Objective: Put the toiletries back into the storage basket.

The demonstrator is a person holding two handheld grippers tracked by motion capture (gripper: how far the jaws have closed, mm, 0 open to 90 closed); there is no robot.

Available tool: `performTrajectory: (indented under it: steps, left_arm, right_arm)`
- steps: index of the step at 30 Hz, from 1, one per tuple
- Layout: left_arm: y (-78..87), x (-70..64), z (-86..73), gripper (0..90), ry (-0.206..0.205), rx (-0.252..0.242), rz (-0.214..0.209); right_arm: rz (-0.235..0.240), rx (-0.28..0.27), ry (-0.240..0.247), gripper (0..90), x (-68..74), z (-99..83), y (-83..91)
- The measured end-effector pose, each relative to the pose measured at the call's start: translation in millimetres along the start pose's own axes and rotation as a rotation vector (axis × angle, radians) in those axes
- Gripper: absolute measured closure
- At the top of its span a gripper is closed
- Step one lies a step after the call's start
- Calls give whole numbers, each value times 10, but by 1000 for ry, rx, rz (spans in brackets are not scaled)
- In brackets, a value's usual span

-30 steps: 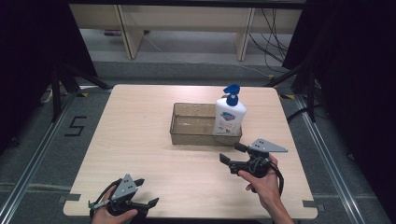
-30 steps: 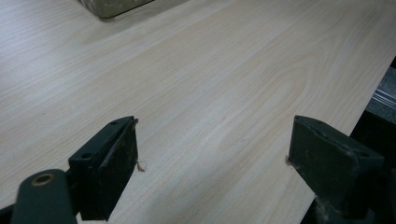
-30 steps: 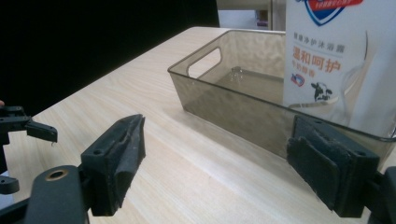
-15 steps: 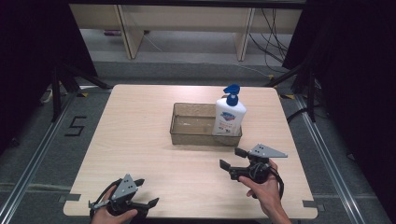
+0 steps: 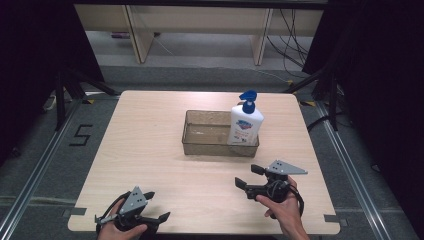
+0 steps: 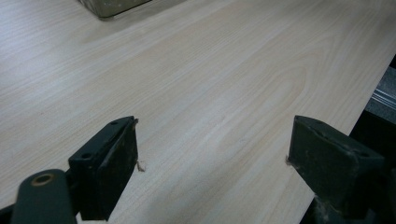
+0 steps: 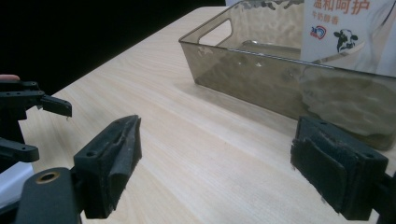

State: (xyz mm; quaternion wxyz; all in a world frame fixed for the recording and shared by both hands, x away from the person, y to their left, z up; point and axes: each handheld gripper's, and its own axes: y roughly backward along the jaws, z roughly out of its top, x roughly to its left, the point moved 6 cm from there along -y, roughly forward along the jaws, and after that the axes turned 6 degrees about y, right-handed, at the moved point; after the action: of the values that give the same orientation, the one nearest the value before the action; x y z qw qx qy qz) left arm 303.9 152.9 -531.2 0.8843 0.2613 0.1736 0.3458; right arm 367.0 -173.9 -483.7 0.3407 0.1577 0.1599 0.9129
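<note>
Pale wood-grain covered the table [image 5: 150, 150], which stood over a dark floor with shelving legs behind it. Toward the far middle of the table sat a smoky translucent bin [image 5: 205, 137], and in its right end a white pump bottle [image 5: 245, 125] with a blue pump head stood upright, touching the bin's right wall.

The right gripper [image 5: 249, 176] hovered near the table's front right, jaws spread wide and holding nothing, pointed leftward and slightly toward the bin, well short of it. The hand gripped it from behind and below, wrist coming up from the front edge. The left gripper [image 5: 156, 206] rested at the front left corner, its jaws likewise parted and empty over bare wood.

If the bottle was the aim, the right gripper would probably do best to turn toward the bin, rise above its near wall, and close on the bottle's narrower upper body, keeping it upright so it clears the rim.
</note>
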Motion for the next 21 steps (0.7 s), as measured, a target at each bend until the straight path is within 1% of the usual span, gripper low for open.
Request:
performTrajectory:
  steps: [1,2,3,4,5,7,9,10,11,12,13,14,15,17,18,19,20,21]
  left_arm:
    - [3,-8,1,154,4,-3,1]
    - [3,-8,1,154,4,-3,1]
    - [0,-9,7,154,11,-9,-4]
    - [0,-9,7,154,11,-9,-4]
    - [-7,-19,7,154,25,-20,-1]
    - [-7,-19,7,154,23,-19,-1]
    - [-12,-22,11,154,25,-26,-2]
    - [-10,-15,10,154,17,-22,1]
    - [-10,-15,10,154,17,-22,1]
    - [-3,-2,7,154,1,-14,3]
    - [-2,-20,8,154,22,-14,-7]
    - [-4,-20,9,154,25,-17,-6]
    - [-3,-20,8,154,24,-16,-7]
    - [-4,-20,8,154,24,-17,-7]
    - [-3,-20,9,154,24,-17,-7]
    - [-5,-21,11,154,26,-23,-6]
    - [-2,-20,11,154,24,-19,-7]
    - [-2,-22,13,154,24,-22,-7]
  right_arm:
    - [-2,5,-6,161,10,-17,22]
    - [9,11,-30,160,33,-34,23]
    - [-4,15,-5,159,16,-45,26]
    - [-4,15,-5,159,16,-45,26]
    - [0,6,-8,157,26,-67,34]
    - [6,16,-9,157,33,-83,41]
    - [-5,14,-6,156,38,-120,41]
    - [9,22,-6,156,50,-133,46]
    - [9,22,-6,156,50,-133,46]
    - [1,29,-4,157,51,-145,56]
    - [14,22,-16,156,71,-151,56]
    - [9,29,-22,156,86,-172,70]
    - [9,23,7,156,71,-177,57]
    - [7,32,4,156,81,-185,68]
    - [10,35,-28,156,109,-194,74]
    - [15,41,9,156,92,-202,97]
    - [15,41,9,156,92,-202,97]
    - [1,40,18,156,90,-213,111]
